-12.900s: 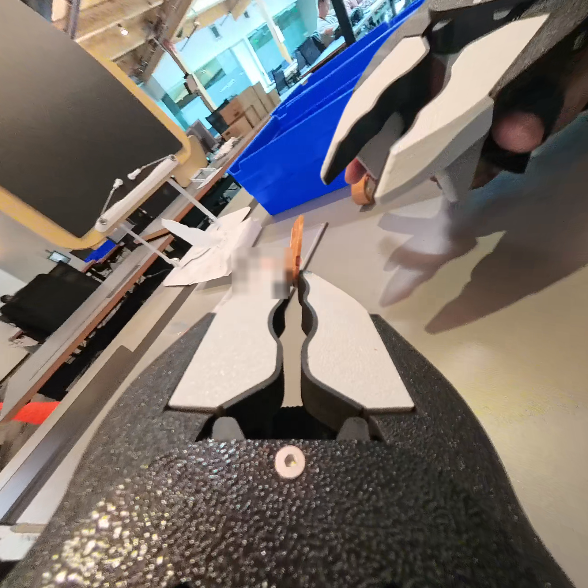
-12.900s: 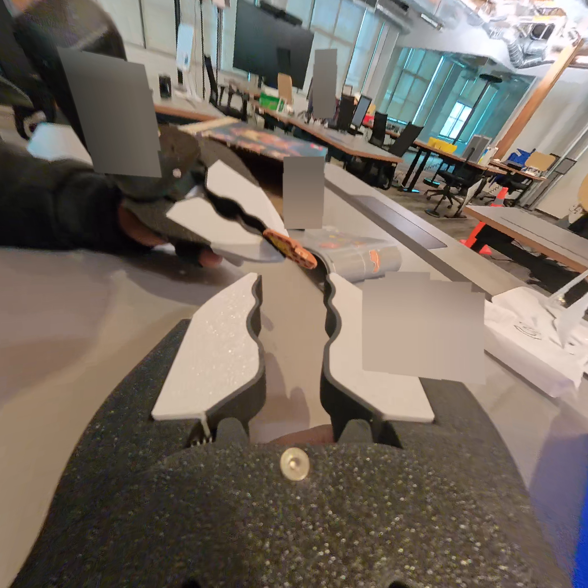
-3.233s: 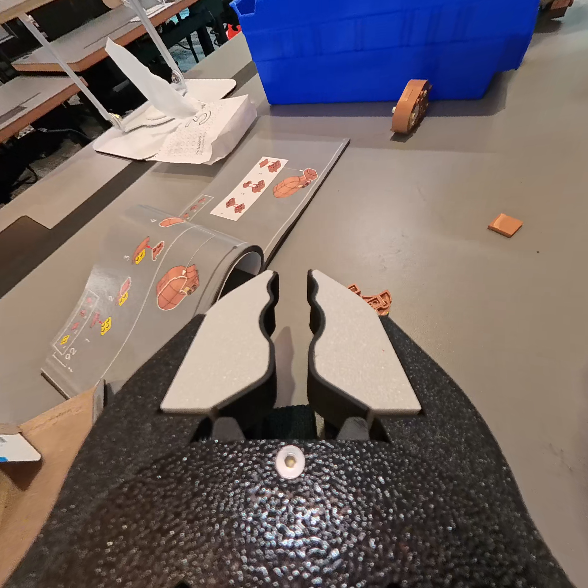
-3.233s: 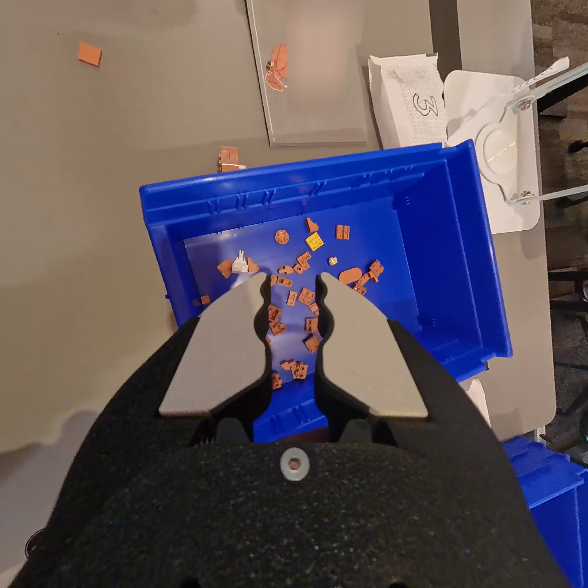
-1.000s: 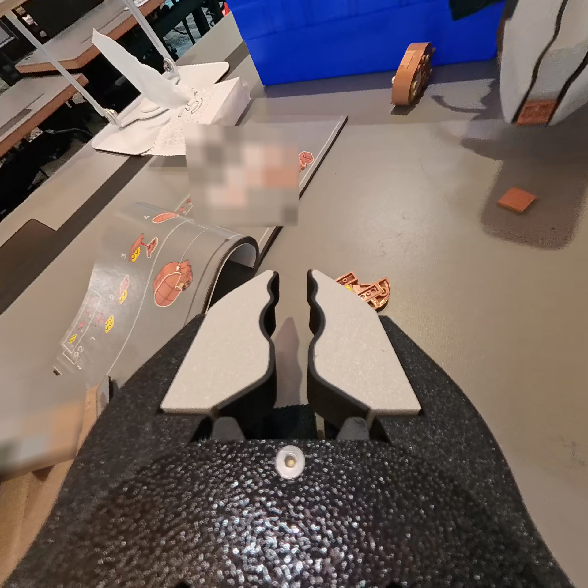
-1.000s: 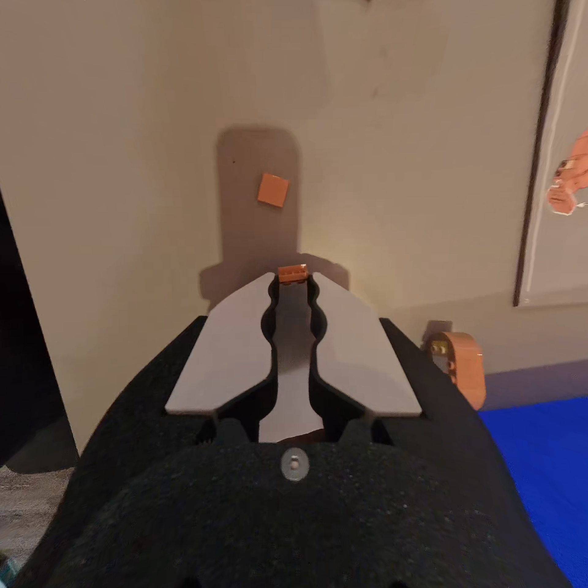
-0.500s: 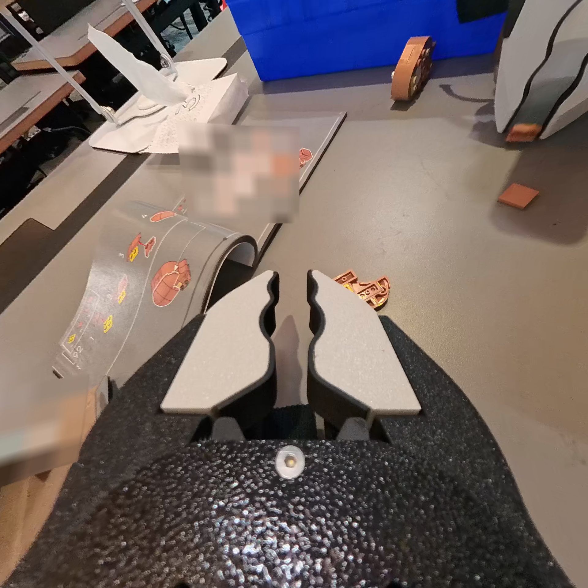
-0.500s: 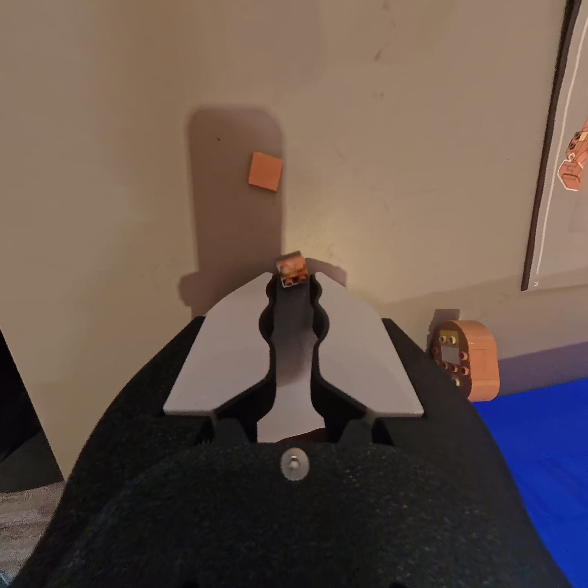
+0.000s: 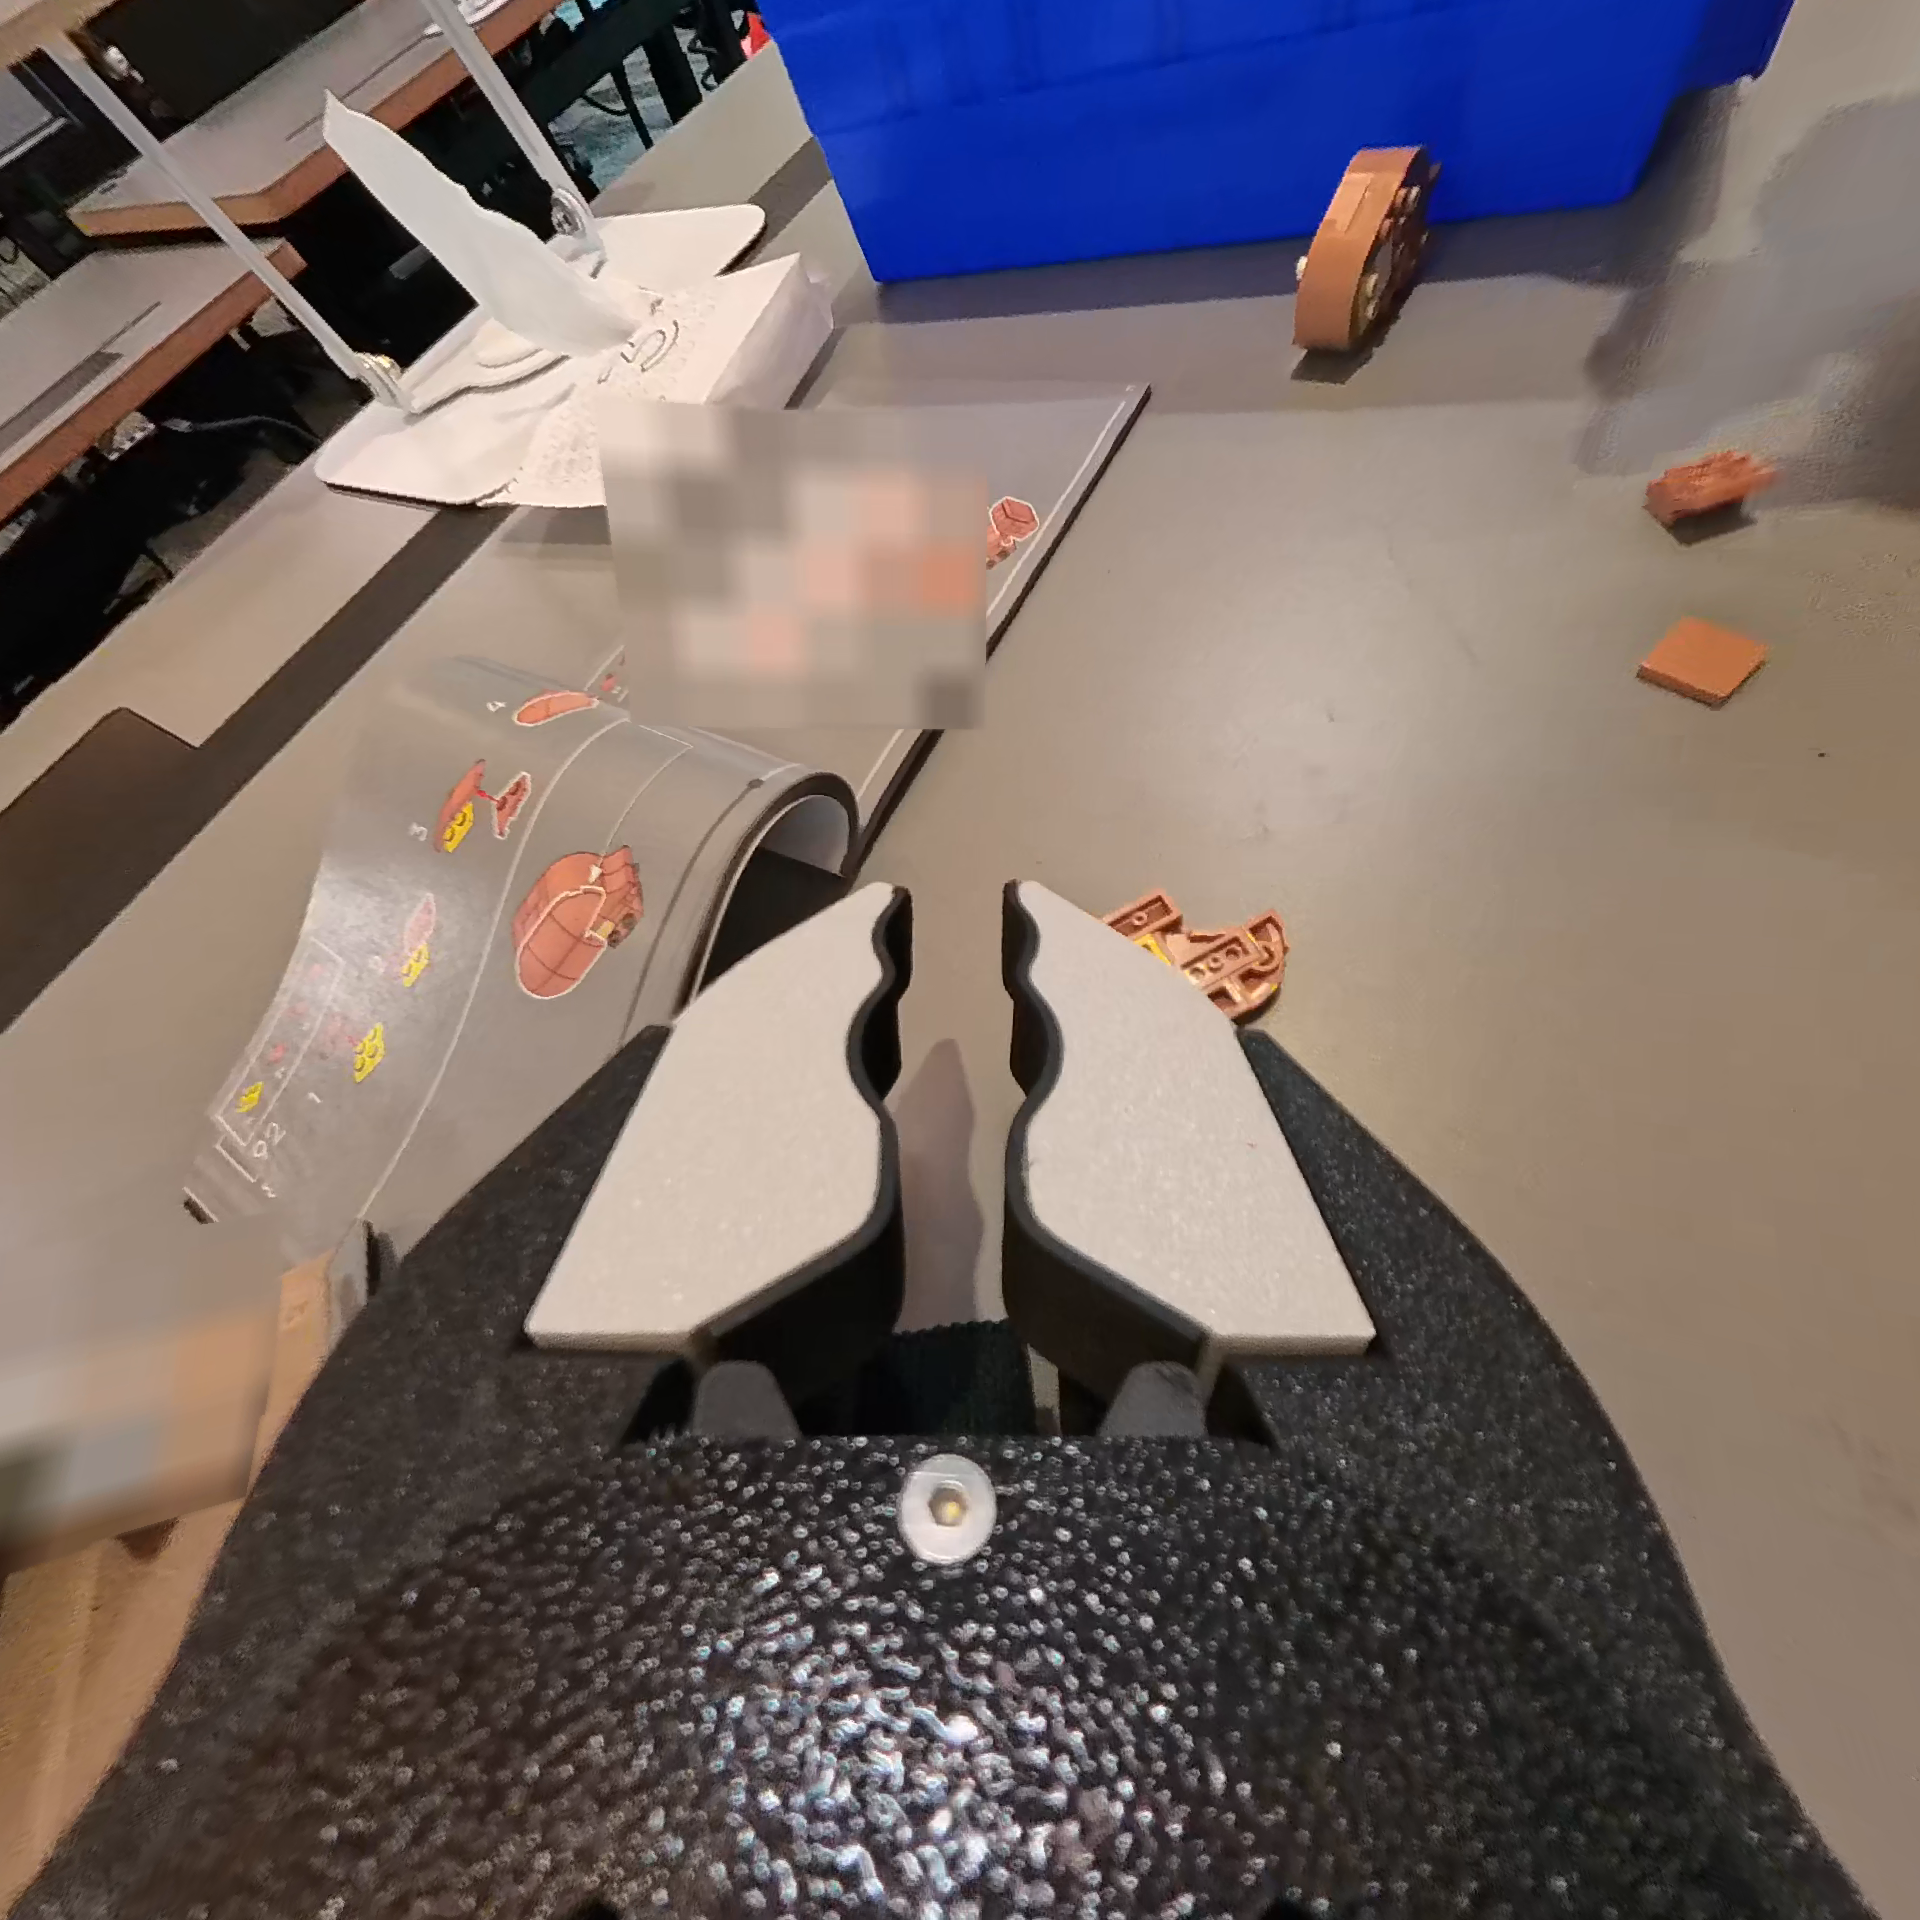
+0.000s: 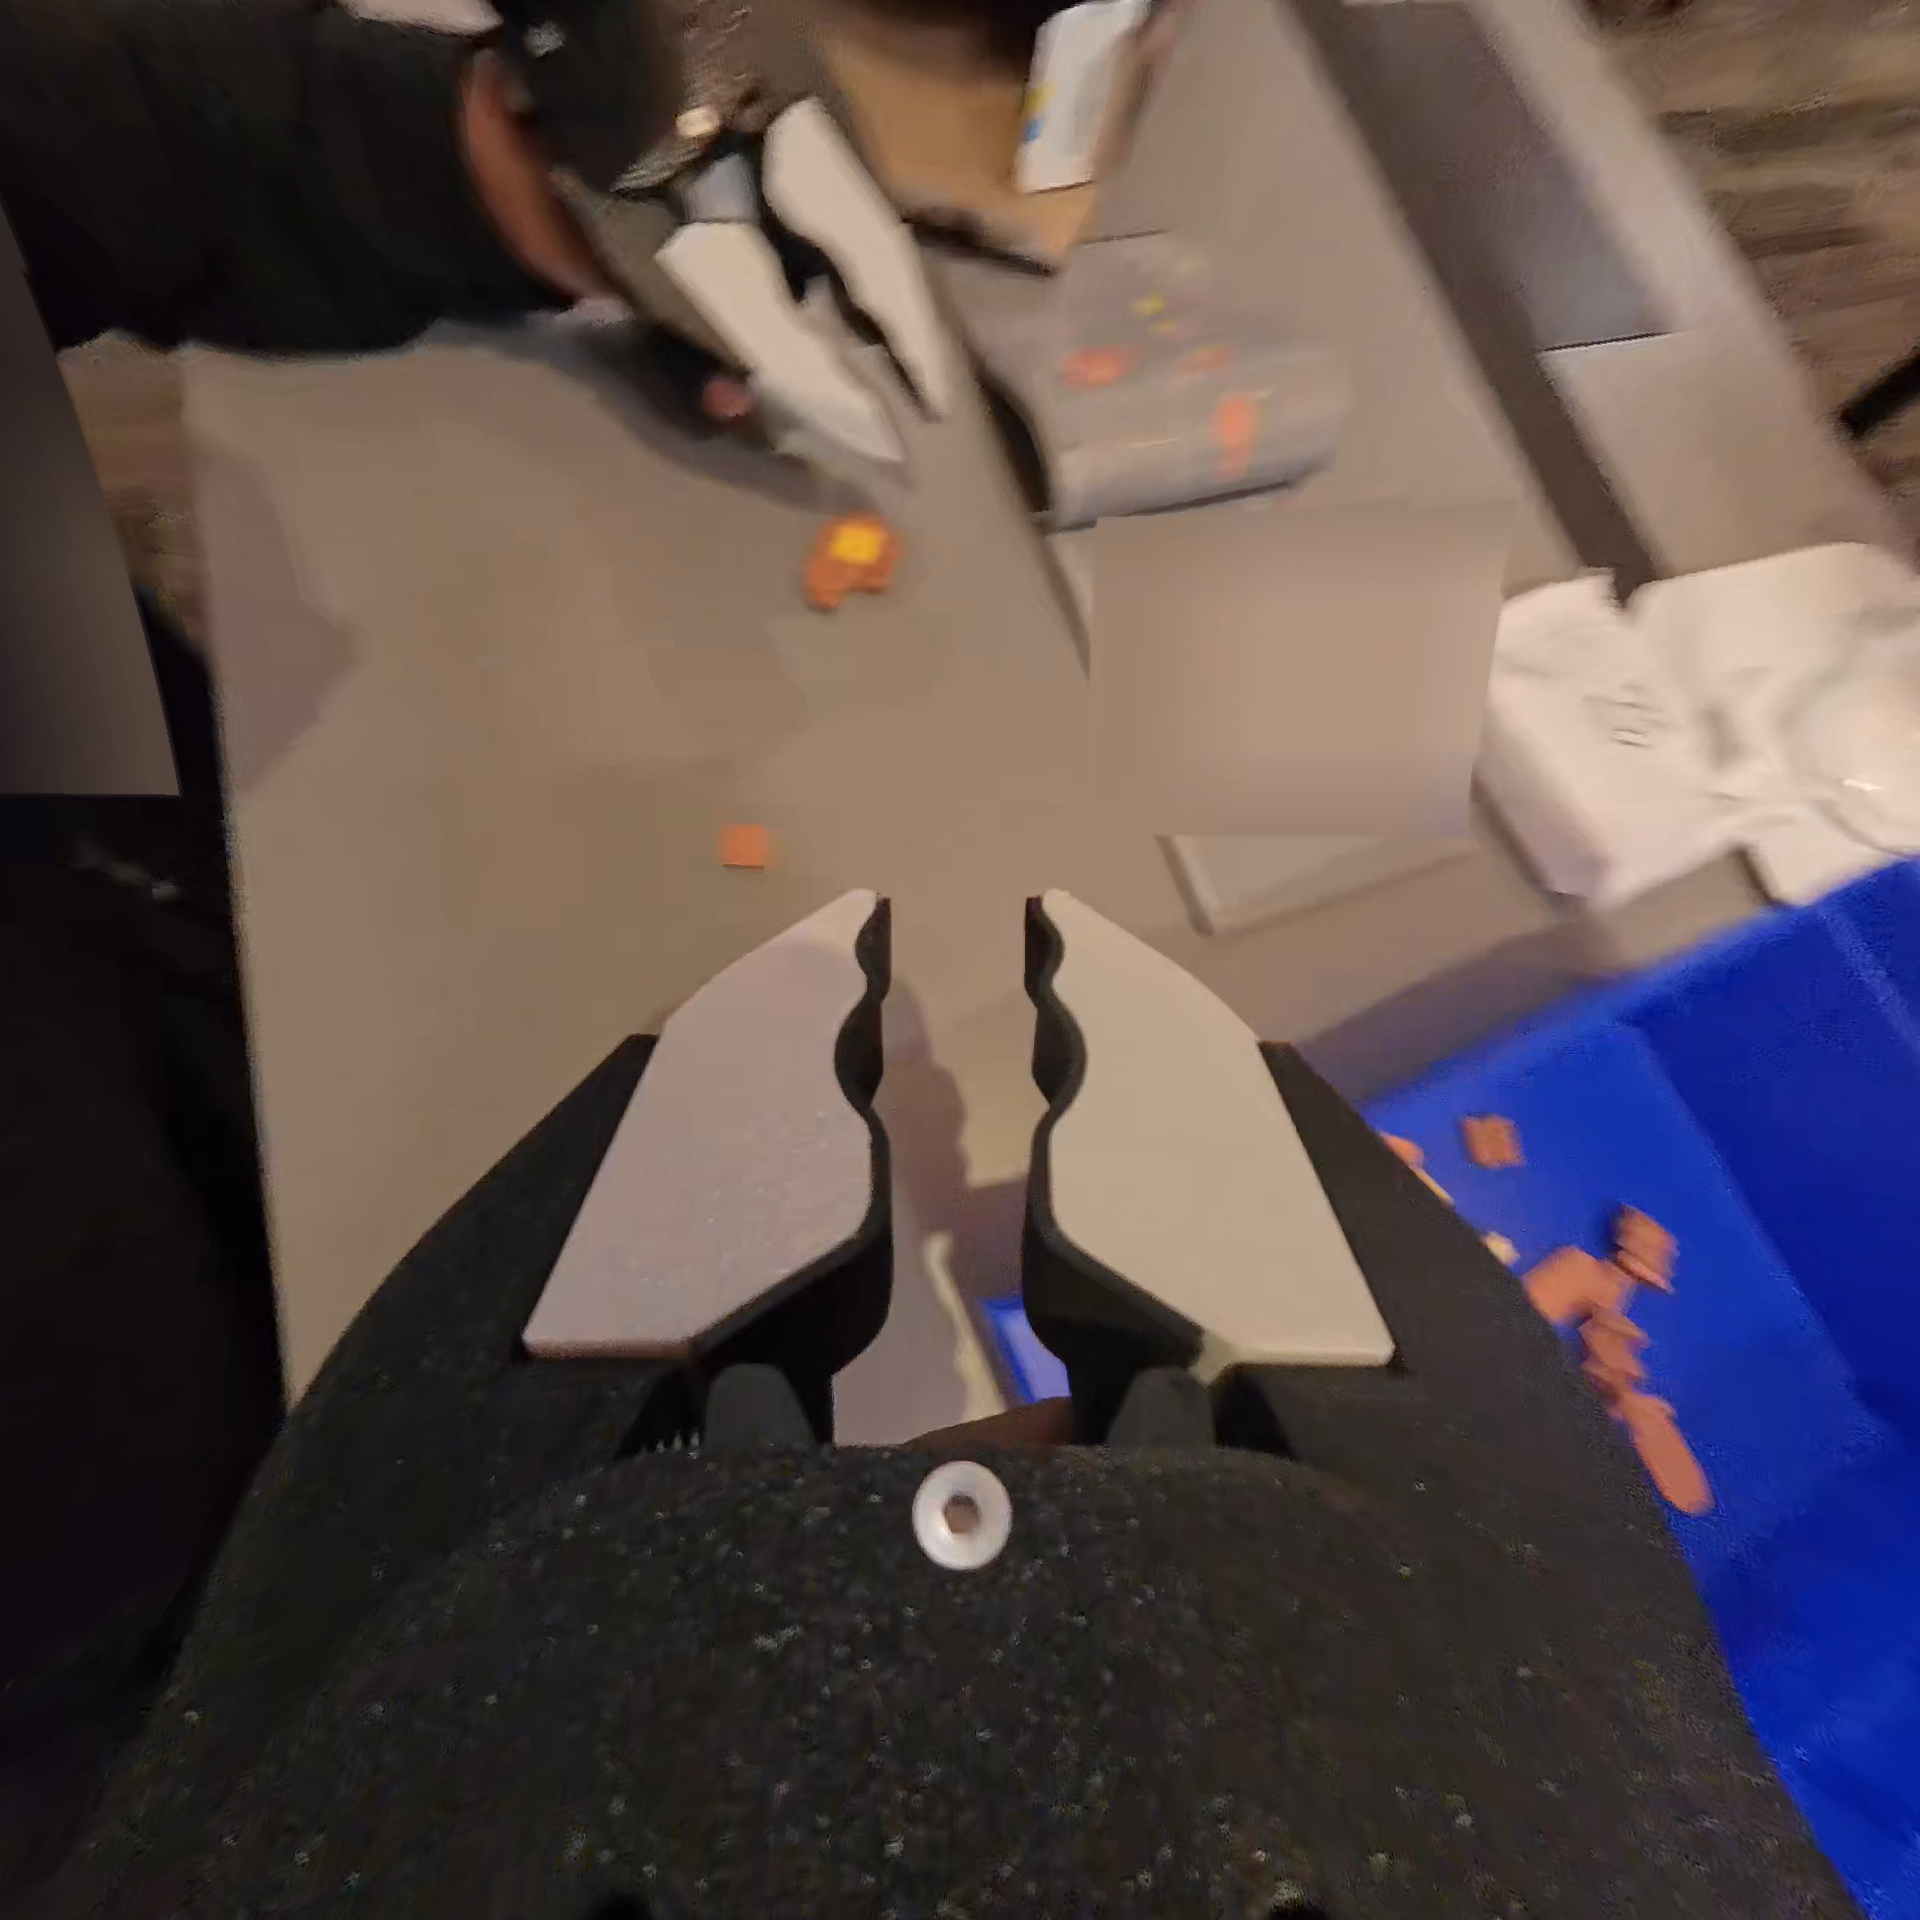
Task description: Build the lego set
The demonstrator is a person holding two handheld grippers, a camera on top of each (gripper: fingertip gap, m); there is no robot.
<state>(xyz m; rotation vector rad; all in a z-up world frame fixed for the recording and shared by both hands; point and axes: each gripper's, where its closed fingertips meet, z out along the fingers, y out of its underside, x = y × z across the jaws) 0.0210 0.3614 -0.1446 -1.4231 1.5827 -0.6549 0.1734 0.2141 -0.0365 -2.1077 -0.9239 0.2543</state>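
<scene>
Both the left gripper (image 9: 956, 899) and the right gripper (image 10: 956, 904) are seen parted with nothing gripped, while beside the blue bin (image 9: 1247, 125) a small brown brick (image 9: 1704, 486), a flat tile (image 9: 1702, 661) and a partly built piece (image 9: 1205, 961) lie loose on the table (image 9: 1455, 935), unassembled.

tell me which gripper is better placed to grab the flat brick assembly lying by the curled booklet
Left, probably. The left gripper sits open and empty with the brick assembly right beside its fingers. The right gripper, also open and empty, hangs near the blue bin, farther off.
</scene>
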